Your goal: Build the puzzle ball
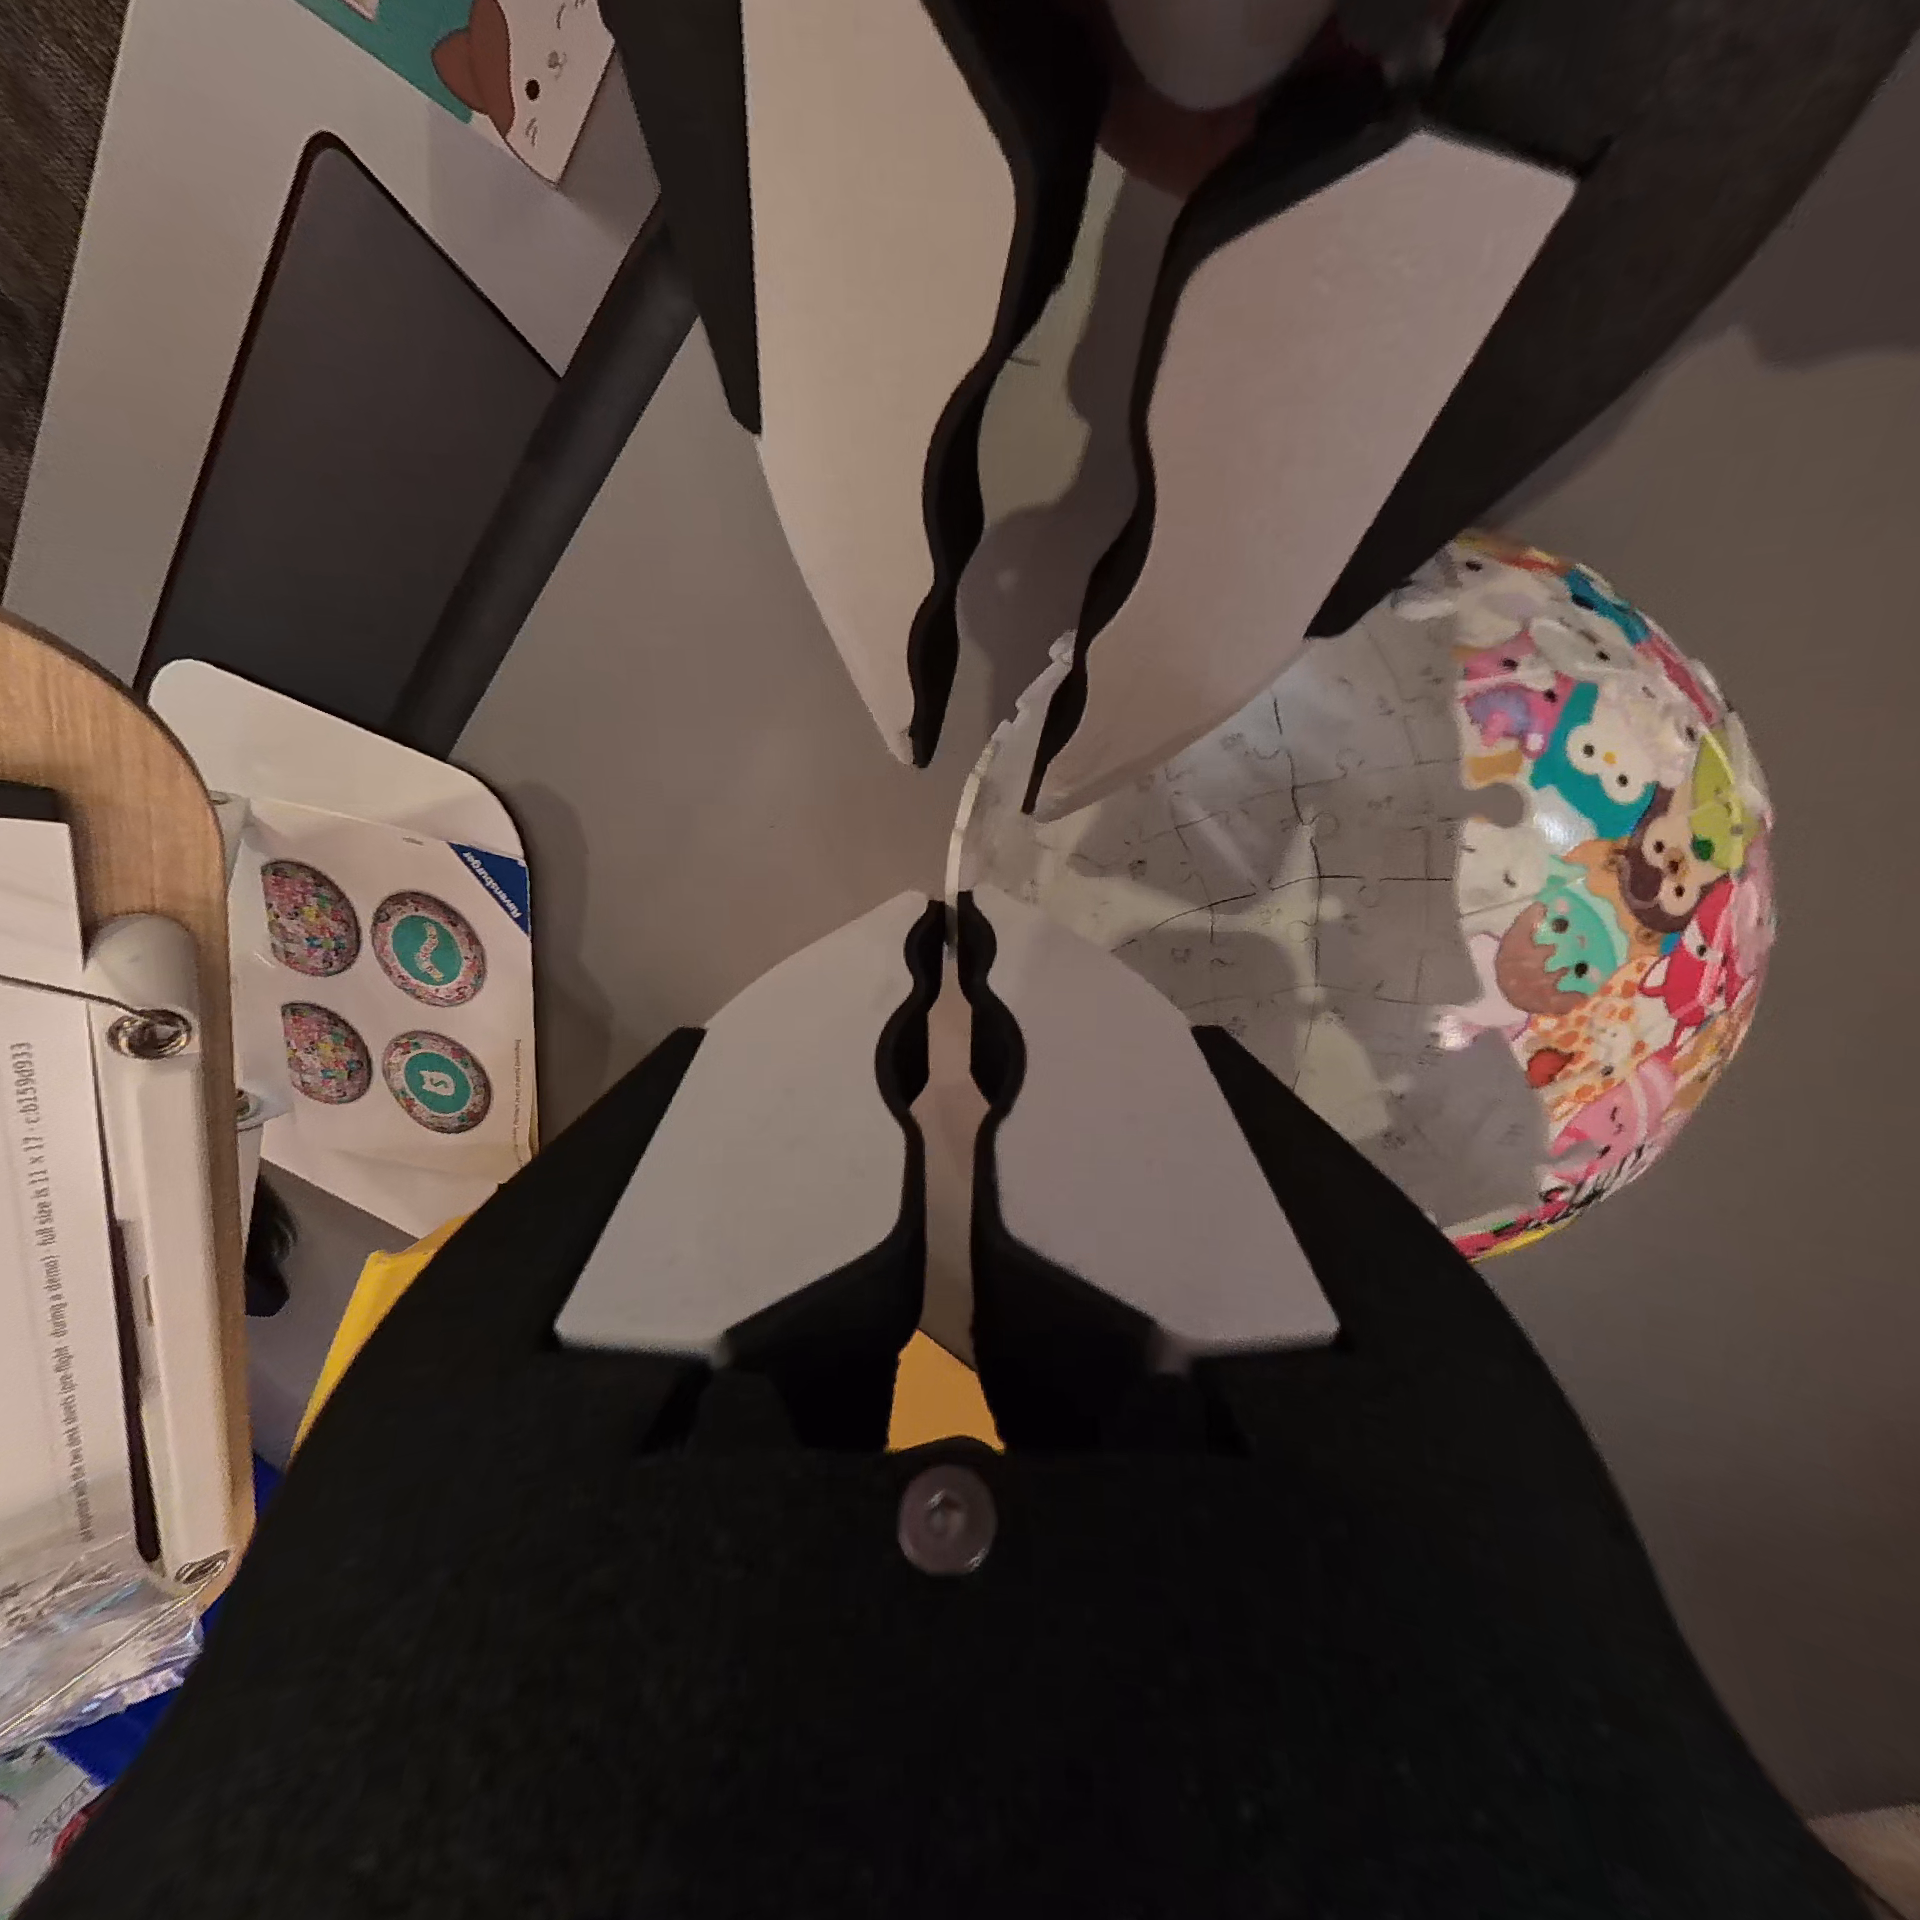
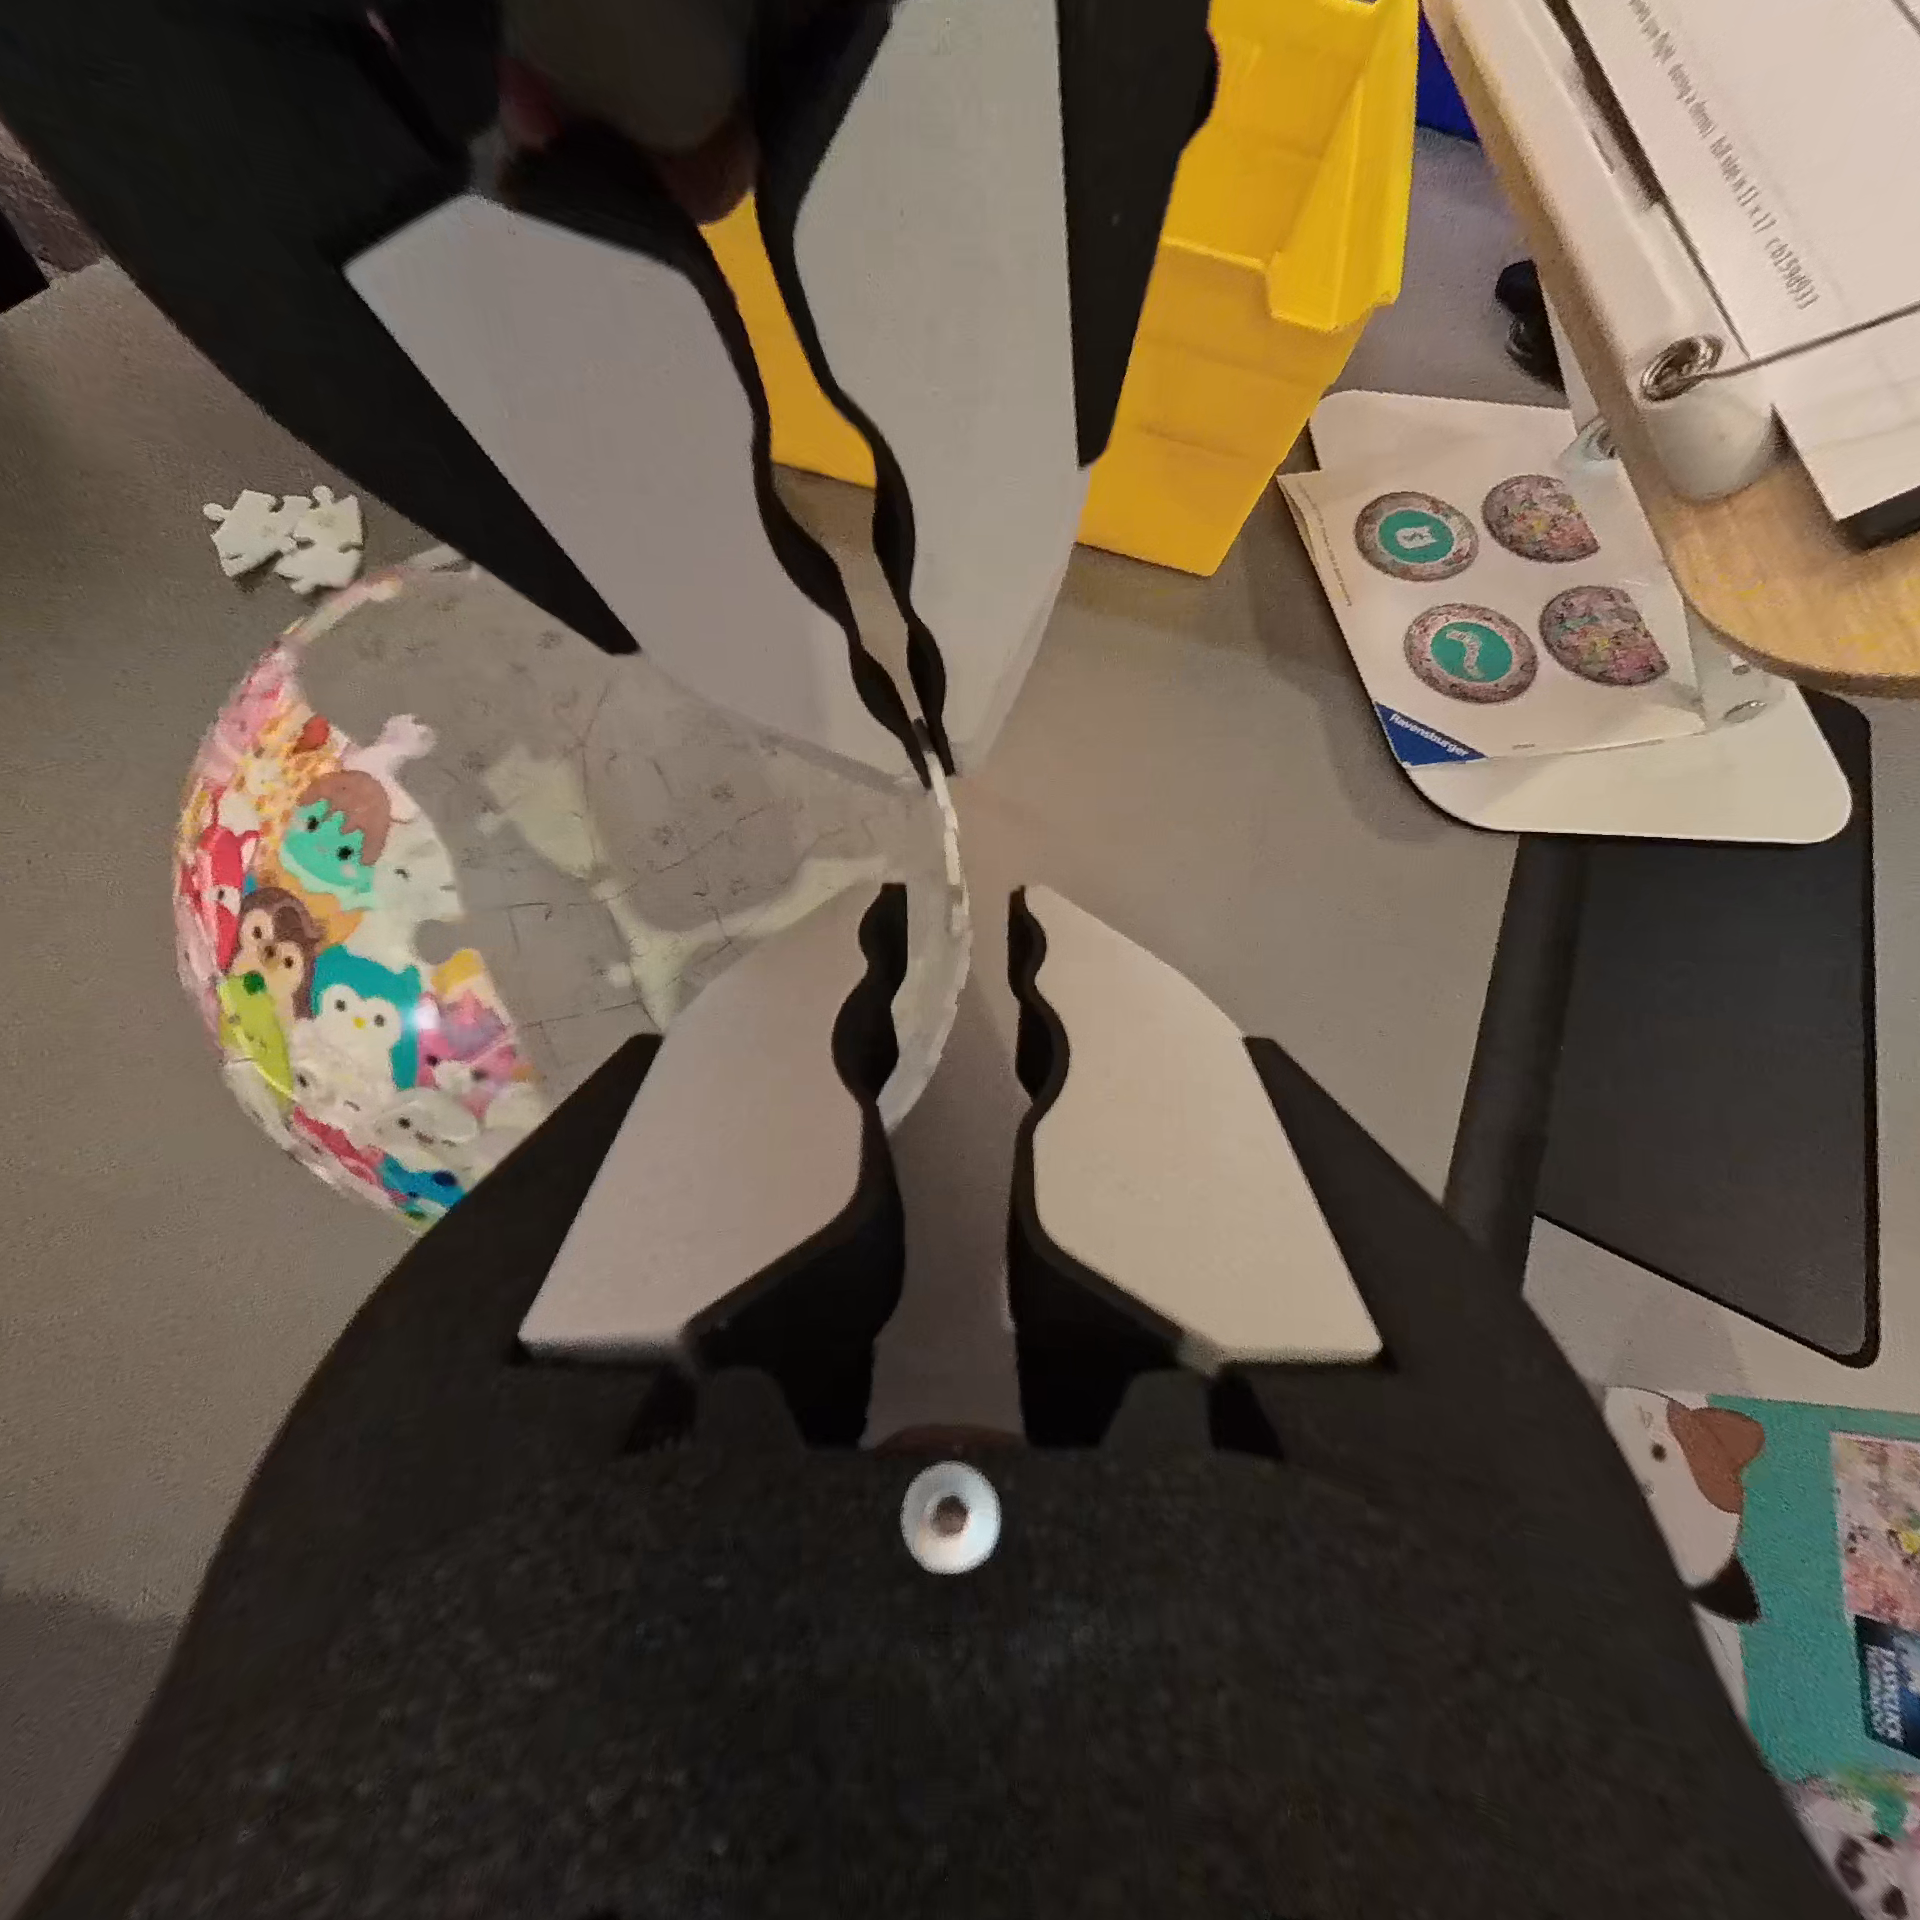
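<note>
Two grippers meet at frame centre on the half-built puzzle ball (image 1: 1351, 914): the left gripper (image 1: 948, 914) pinches its white rim, so the slightly spread right gripper (image 2: 961, 904) should close gently without bending it.

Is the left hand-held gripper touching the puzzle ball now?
Touching. The right wrist view shows the left hand-held gripper closed on the white rim of the puzzle ball.

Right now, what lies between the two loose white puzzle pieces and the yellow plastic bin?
The black-and-white left gripper crosses that stretch over the grey table; the right wrist view shows it.
</note>
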`<state>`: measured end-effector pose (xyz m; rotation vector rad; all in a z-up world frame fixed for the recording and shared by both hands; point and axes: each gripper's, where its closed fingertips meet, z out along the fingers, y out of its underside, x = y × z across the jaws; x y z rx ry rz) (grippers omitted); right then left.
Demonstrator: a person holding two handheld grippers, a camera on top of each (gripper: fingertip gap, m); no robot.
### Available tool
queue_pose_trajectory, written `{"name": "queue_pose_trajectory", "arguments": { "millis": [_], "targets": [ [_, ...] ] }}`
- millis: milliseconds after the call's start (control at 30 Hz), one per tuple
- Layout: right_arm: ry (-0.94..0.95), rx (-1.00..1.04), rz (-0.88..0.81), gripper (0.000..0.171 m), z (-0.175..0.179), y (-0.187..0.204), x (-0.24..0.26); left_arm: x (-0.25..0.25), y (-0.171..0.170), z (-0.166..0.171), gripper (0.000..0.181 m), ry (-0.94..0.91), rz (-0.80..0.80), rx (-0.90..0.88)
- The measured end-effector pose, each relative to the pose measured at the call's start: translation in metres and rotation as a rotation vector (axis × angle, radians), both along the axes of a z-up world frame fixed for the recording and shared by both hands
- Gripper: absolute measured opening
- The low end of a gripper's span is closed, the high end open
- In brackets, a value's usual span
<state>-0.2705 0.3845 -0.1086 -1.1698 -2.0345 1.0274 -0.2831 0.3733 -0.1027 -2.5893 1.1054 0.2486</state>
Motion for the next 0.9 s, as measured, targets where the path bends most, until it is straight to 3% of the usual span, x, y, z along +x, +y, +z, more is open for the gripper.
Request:
{"name": "queue_pose_trajectory", "arguments": {
  "millis": [667,900],
  "targets": [
    [0.157,-0.256,0.086,0.016,-0.001,0.003,-0.011,-0.004,0.002,-0.002,0.002,-0.021,0.022,0.028],
    [0.115,-0.189,0.104,0.017,-0.001,0.004,-0.013,-0.004,0.003,-0.002,0.002,-0.035,0.037,0.036]
  ]
}}
